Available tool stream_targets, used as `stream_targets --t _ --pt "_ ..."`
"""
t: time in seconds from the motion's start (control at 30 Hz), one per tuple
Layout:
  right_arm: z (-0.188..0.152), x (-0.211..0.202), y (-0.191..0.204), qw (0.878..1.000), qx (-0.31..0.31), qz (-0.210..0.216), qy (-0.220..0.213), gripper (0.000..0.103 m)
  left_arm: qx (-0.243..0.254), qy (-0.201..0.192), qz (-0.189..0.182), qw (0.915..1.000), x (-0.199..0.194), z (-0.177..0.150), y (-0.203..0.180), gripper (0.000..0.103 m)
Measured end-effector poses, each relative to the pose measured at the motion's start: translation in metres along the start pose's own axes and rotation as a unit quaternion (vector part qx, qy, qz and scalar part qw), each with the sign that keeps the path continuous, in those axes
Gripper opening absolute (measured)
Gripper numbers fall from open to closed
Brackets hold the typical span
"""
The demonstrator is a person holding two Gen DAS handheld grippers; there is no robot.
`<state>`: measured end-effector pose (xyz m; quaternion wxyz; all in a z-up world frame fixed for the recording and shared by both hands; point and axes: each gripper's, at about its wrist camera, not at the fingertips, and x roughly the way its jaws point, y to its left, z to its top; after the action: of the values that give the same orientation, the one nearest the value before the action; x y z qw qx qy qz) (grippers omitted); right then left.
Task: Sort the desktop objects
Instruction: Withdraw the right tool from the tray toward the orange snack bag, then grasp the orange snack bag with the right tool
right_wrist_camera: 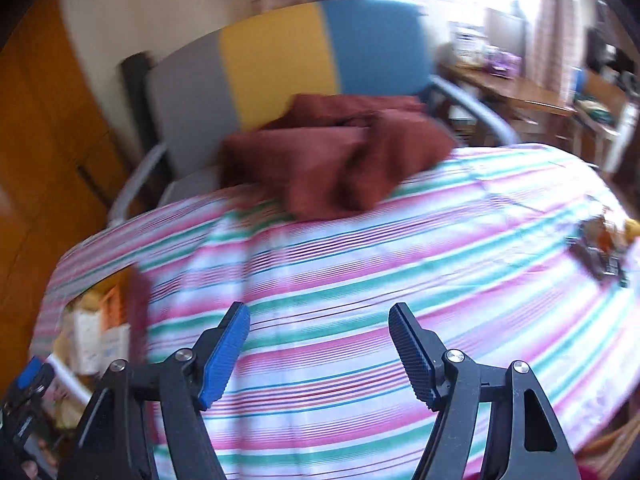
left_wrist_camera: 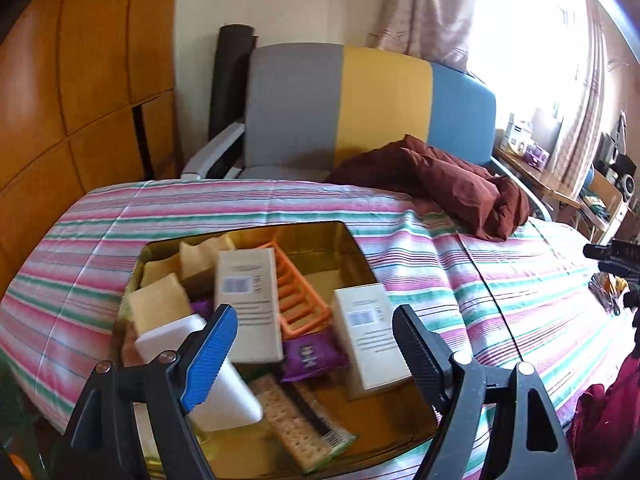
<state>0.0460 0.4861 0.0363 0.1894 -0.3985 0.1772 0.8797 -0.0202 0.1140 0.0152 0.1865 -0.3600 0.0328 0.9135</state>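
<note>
The gold tray (left_wrist_camera: 320,236) was the anchor here, sitting on the striped cloth (left_wrist_camera: 460,264) and crammed with goods: two pale boxes (left_wrist_camera: 248,304), an orange rack (left_wrist_camera: 300,292) between them, a purple packet (left_wrist_camera: 310,356), a cracker pack (left_wrist_camera: 296,428) at the near edge. The white block (left_wrist_camera: 168,340) lay at the tray's near-left corner, long axis running from the tray's left rim down toward the camera. The left gripper (left_wrist_camera: 316,340) hung right over the tray, jaws wide apart, nothing pinched, its blue-padded finger overlapping that block. The right gripper (right_wrist_camera: 320,344) was well off to the tray's right, over bare stripes, jaws also spread and empty, picture smeared with blur. From there the tray showed only at far left. A small dark clutter (right_wrist_camera: 604,256) lay far to the tray's right. The left hand was clearly nearer; I'd judge a tray pick was its job.
</note>
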Motion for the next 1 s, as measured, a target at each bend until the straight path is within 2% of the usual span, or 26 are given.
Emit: stream_targets --t 0.2,0.37,0.6,0.8,0.9,1.0 --pt "0.023 0.001 -0.086 0.996 0.055 -0.073 0.000 0.073 0.010 0.008 -0.008 0.9999 0.013 0.007 -0.016 0.081" --pt "0.047 0.009 -0.162 0.985 0.108 -0.134 -0.003 0.073 0.007 0.009 -0.007 0.9999 0.022 0.014 -0.019 0.081" --pt "0.084 0.029 -0.286 0.952 0.197 -0.232 -0.006 0.073 -0.006 0.027 0.012 0.9995 0.044 0.023 -0.016 0.081" --pt "0.101 0.064 -0.371 0.925 0.245 -0.290 0.009 0.073 -0.031 0.028 0.025 0.9988 0.054 0.031 -0.004 0.081" --pt "0.107 0.082 -0.398 0.917 0.256 -0.305 0.021 0.073 -0.037 0.038 0.040 0.9978 0.063 0.034 0.000 0.081" --pt "0.110 0.098 -0.416 0.912 0.261 -0.316 0.029 0.077 -0.042 0.051 0.051 0.9965 0.071 0.034 0.002 0.081"
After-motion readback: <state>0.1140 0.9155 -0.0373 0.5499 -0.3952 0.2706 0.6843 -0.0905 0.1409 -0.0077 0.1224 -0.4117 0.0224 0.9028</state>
